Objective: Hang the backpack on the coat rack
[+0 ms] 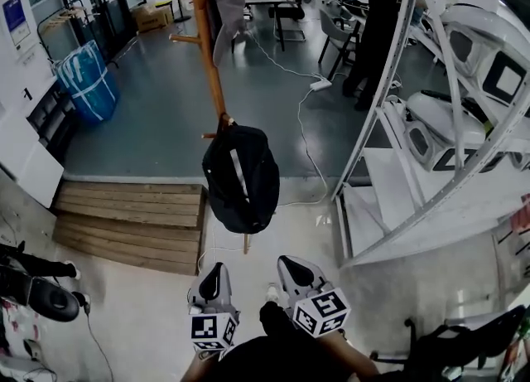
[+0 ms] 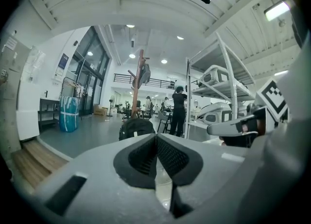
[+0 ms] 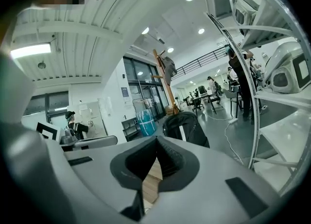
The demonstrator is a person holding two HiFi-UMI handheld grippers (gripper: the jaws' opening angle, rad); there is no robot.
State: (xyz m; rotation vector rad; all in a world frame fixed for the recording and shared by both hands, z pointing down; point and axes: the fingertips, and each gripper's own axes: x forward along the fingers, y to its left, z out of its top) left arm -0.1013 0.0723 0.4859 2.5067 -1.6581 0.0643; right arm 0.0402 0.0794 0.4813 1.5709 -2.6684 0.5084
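A white shelving frame (image 1: 389, 107) fills the head view's 3 o'clock side, and a wooden platform (image 1: 132, 223) lies at 8 o'clock. The wooden coat rack (image 1: 207, 49) runs from the centre up toward 12 o'clock. The black backpack (image 1: 241, 177) already hangs from 1 of its low pegs, near the middle of the view and apart from both tools. At 6 o'clock the left gripper (image 1: 217, 269) and the right gripper (image 1: 291, 263) are each clenched on nothing, pads pressed together. The hang looks done, so the step in hand is likely a check. To do it well, both grippers should stay clear of the bag and pole while the person confirms that the top loop sits well behind the peg's tip. If it looks shallow, the loop could be gripped again and seated deeper. No brand is legible on the backpack, only a pale stripe. The 2 marker cubes carry black-and-white squares without letters, and a blue wall notice (image 1: 14, 13) at 10 o'clock is too small to read.
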